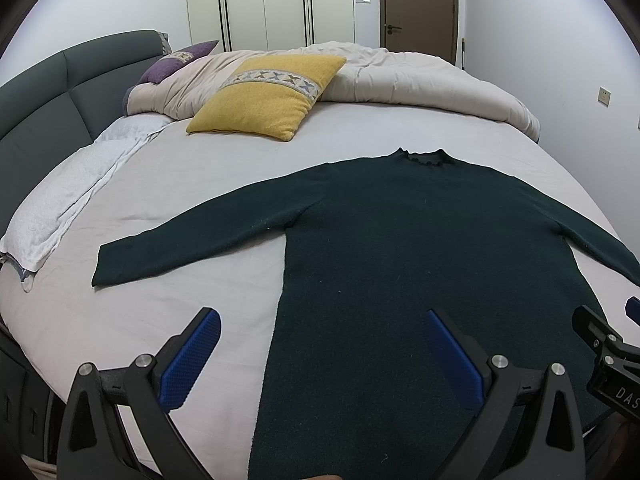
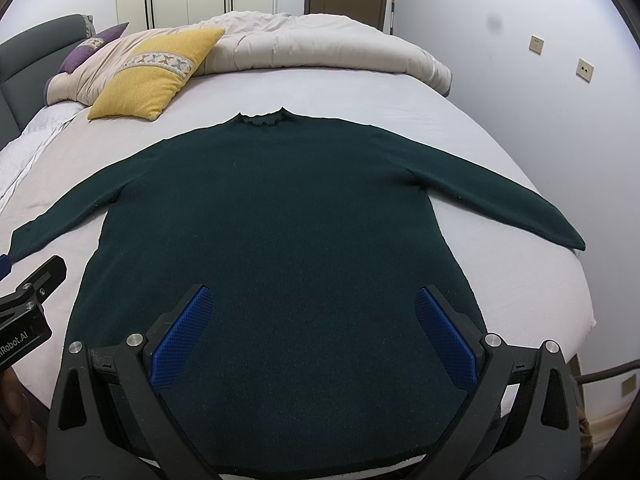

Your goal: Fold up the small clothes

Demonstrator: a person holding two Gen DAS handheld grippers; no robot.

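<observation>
A dark green long-sleeved sweater [image 1: 400, 248] [image 2: 272, 216] lies flat on the pale grey bed sheet [image 1: 180, 184] [image 2: 380, 96], collar away from me and both sleeves spread out sideways. My left gripper [image 1: 322, 320] hovers open over the sweater's left side edge near the hem, with its blue pads wide apart and empty. Over the lower middle of the sweater my right gripper [image 2: 312, 298] is open too, holding nothing. Each gripper shows at the edge of the other's view, the right gripper [image 1: 608, 344] and the left gripper [image 2: 24, 300].
A yellow cushion [image 1: 268, 96] [image 2: 156, 76] and a purple cushion [image 1: 176, 62] rest on a bunched beige duvet [image 1: 400, 76] [image 2: 304, 44] at the bed's far side. A dark headboard [image 1: 52, 100] stands left. White towels [image 1: 68, 204] lie along the left. A wall is close on the right.
</observation>
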